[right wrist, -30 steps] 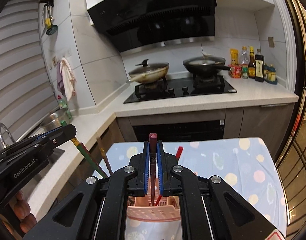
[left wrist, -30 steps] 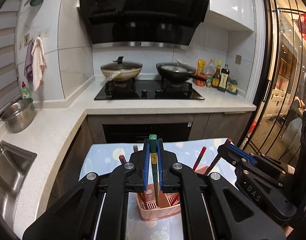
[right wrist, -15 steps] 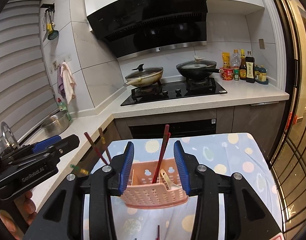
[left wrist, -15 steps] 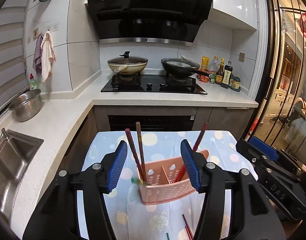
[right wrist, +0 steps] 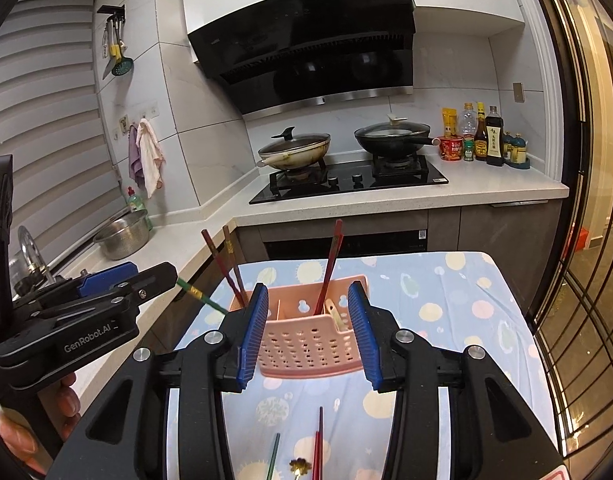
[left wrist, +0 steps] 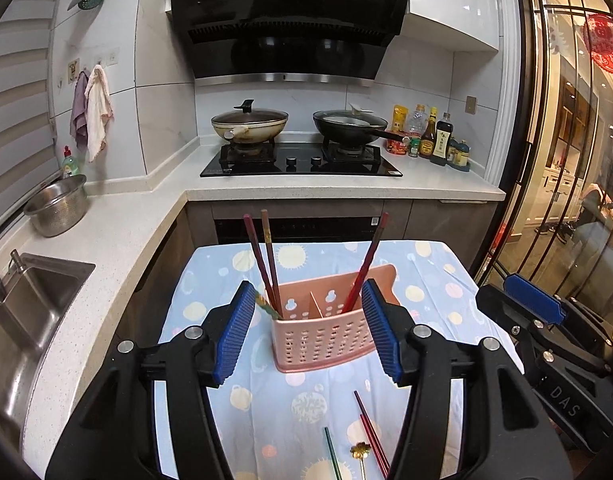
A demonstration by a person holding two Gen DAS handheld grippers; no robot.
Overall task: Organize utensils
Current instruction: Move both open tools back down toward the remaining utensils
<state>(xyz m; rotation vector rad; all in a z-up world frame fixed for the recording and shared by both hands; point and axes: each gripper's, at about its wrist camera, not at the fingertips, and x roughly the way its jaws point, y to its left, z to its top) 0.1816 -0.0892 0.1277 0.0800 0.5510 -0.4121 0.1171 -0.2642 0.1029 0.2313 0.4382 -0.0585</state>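
I am holding my left gripper (left wrist: 309, 332) with its jaws spread wide and nothing between them, hovering just in front of the pink utensil basket (left wrist: 324, 342), which is sitting on the table (left wrist: 210, 280) under a pale blue spotted cloth. My right gripper (right wrist: 312, 334) is doing the same from its side: jaws parted, gripping nothing, framing the basket's front wall. In the basket's left compartment two dark red chopsticks (left wrist: 262, 260) are leaning up and to the left, and a green chopstick (right wrist: 202, 298) is slanting out low over the left rim. In the right compartment another red chopstick (left wrist: 368, 260) is tilting up to the right, and beside it, from the right wrist view, a pale spoon handle (right wrist: 334, 314) is poking up. On the cloth nearer to me, loose utensils are lying: a green chopstick (left wrist: 331, 456), a pair of red chopsticks (left wrist: 372, 432) and a small gold flower-topped piece (left wrist: 360, 450) between them.
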